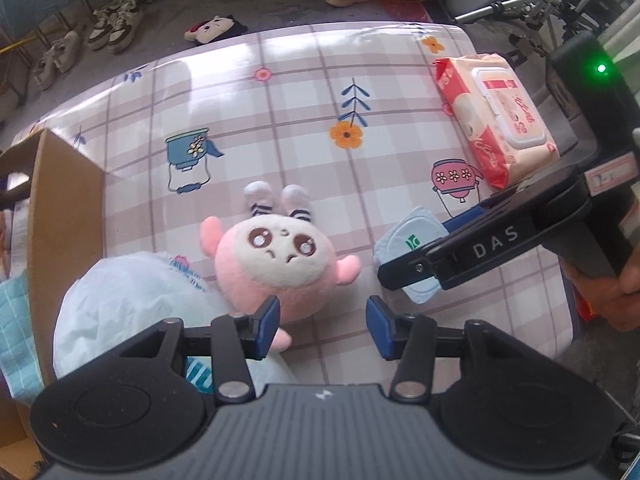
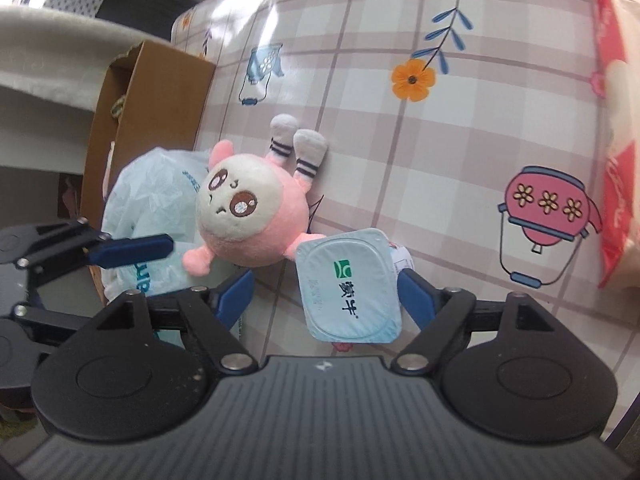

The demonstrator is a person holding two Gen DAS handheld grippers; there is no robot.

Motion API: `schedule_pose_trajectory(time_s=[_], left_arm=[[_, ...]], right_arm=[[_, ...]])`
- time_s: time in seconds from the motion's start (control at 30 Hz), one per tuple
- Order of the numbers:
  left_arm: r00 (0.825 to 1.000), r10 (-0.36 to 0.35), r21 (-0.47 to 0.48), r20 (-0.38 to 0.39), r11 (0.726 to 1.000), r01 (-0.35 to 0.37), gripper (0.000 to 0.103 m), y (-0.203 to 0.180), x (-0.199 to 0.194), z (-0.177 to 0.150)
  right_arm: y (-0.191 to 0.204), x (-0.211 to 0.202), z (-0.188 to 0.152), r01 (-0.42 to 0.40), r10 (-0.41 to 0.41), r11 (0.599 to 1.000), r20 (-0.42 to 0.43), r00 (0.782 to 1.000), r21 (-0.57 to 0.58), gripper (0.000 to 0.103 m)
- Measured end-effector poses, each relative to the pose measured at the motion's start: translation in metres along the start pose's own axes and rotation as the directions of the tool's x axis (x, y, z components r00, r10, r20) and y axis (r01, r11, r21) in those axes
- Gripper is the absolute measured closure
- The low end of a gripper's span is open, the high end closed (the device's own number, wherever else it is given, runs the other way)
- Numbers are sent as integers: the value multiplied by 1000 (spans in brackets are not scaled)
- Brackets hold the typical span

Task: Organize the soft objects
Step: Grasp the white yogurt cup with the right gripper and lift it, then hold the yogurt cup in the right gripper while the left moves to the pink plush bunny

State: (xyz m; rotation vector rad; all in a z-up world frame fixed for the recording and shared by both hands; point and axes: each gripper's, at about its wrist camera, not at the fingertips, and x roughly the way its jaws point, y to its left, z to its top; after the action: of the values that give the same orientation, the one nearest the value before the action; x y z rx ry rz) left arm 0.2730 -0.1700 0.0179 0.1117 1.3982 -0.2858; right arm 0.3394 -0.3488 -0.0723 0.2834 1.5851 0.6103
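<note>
Covered by a checked floral cloth, the bench (image 1: 280, 92) carries a pink plush toy (image 1: 276, 264); left gripper (image 1: 323, 326) and right gripper (image 2: 326, 294) are parted, nothing gripped, a yoghurt cup (image 2: 350, 284) lying between the right one's fingers.

Both wrist cameras are looking steeply down, close over the checked tablecloth (image 1: 280, 92); the two views are sharing the pink plush doll (image 1: 276, 264), the yoghurt cup (image 2: 348, 284) and the cardboard box (image 2: 160, 92).

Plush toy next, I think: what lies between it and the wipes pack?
In the left wrist view, only bare checked tablecloth separates the plush toy from the wipes pack.
</note>
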Motion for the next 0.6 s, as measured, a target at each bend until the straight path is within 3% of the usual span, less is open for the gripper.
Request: schedule_pose_trajectory(time_s=[0.37,0.5,0.6], left_arm=[[1000,-13,-65,-9,998,12,54,11,1,-14],[1000,-15,-64,-10,998,15,54,12,3,-15],[1000,-22,-66,-2,998,21,54,12,3,-11]], right_arm=[[4,26,5,66,-70,995,-48,996,-71,20],[0,28,1,95,-98,993,-45,994,-72,36],[-9,23,-1,83,-84,996,-33,996,-23,37]])
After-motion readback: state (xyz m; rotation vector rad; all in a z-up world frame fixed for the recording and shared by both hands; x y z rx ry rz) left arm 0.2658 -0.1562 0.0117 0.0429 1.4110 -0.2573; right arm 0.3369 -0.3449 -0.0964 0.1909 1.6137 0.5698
